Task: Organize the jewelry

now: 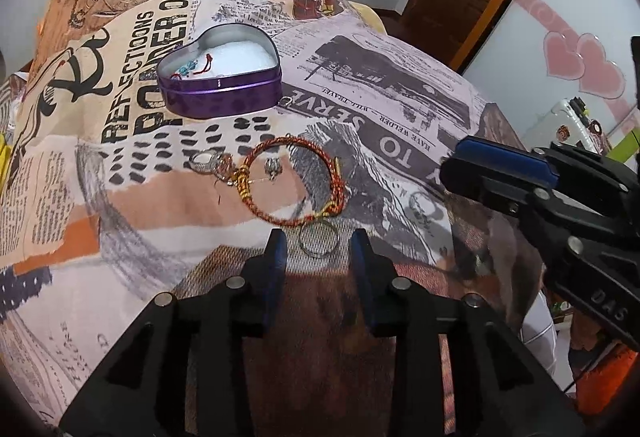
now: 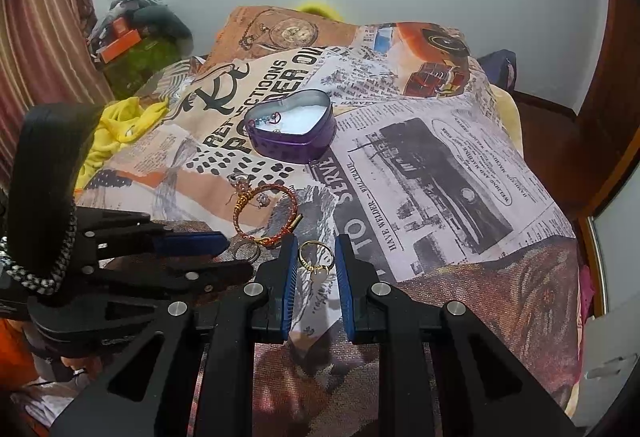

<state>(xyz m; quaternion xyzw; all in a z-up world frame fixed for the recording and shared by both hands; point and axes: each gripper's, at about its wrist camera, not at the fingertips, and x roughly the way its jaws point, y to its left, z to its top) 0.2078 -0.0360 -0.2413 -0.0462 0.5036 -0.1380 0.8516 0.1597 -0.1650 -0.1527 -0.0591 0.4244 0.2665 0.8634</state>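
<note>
Right tool (image 2: 316, 261) grasping gold ring (image 2: 316, 257), left tool (image 1: 318, 249) released, silver ring (image 1: 319, 242) half hidden.

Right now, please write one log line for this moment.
left hand-held gripper: open over silver ring | right hand-held gripper: shut on gold ring | tin: open

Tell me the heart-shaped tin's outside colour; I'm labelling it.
Purple, with darker spots on the heart-shaped tin; clearest in the left wrist view.

Soft, even indoor light, colours slightly washed, faint short shadows under the heart-shaped tin (image 1: 219, 77) on the bedspread (image 1: 400, 85), strong fisheye bending and dark vignette at all corners, far wall mildly soft, centre sharp
</note>
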